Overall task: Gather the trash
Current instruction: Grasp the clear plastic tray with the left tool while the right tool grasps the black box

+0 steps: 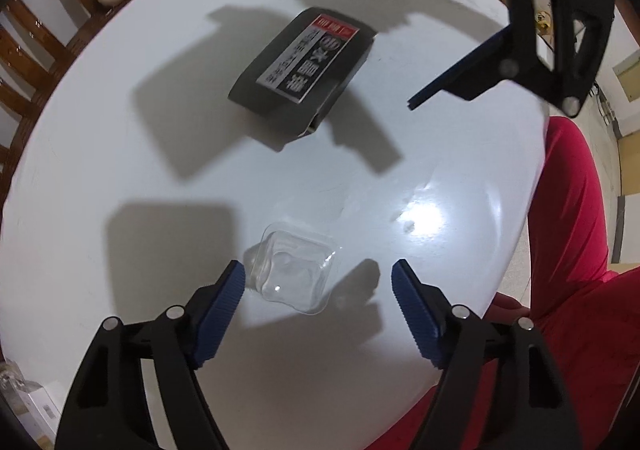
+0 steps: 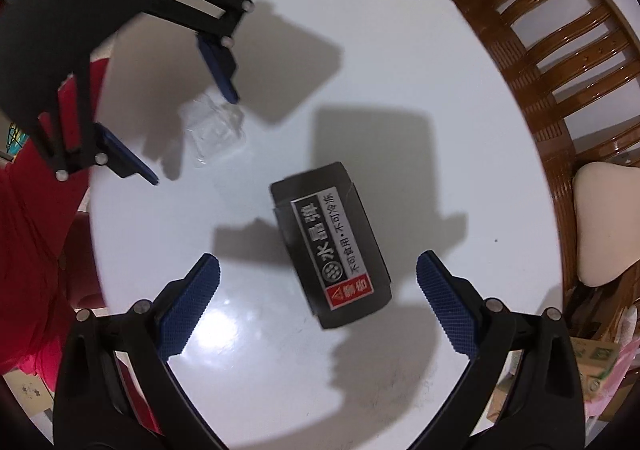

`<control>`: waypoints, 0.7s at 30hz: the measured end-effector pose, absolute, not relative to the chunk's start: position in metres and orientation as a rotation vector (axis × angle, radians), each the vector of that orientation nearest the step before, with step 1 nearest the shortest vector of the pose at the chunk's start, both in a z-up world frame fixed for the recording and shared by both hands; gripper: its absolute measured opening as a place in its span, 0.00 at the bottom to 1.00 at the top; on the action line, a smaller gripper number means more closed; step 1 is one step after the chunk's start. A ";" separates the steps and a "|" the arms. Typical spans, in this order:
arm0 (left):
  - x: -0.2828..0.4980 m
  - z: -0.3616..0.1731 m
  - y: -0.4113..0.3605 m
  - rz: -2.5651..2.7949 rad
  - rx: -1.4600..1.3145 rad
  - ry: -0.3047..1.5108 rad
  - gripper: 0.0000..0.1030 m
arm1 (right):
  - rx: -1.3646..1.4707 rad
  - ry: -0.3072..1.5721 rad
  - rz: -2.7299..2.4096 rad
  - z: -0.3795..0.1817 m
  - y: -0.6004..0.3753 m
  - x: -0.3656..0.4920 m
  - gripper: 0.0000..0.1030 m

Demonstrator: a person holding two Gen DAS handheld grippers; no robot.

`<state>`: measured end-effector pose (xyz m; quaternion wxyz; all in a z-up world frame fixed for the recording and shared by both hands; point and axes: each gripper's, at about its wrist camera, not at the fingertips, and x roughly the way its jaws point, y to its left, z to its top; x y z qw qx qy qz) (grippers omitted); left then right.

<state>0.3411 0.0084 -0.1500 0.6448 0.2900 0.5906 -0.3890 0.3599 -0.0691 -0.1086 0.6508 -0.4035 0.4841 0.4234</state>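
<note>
Clear plastic tray [image 1: 294, 270] lies on the white desk [image 1: 100, 170] between the spread, non-touching pads of the left tool [image 1: 318, 282]. Nearby, the right tool [image 2: 318, 290] hangs spread over a black box [image 2: 330, 250].

Both cameras ride the hand-held grippers and look steeply down on the white round table [image 1: 100, 170] from close above. Each sees the other's gripper, and both share the black box [image 1: 304, 74] and the clear plastic tray [image 2: 216, 130].
</note>
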 end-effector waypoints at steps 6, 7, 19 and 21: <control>0.348 -0.155 0.013 -0.857 0.636 1.351 0.70 | -0.900 1.147 0.958 -0.132 -0.066 0.371 0.93; 0.348 -0.154 0.013 -0.857 0.638 1.344 0.68 | -0.892 1.156 0.956 -0.135 -0.066 0.373 0.93; 0.351 -0.149 0.010 -0.781 0.590 1.342 0.40 | -0.807 1.194 0.922 -0.140 -0.071 0.381 0.58; 0.350 -0.147 0.010 -0.770 0.575 1.342 0.38 | -0.788 1.194 0.902 -0.139 -0.073 0.380 0.56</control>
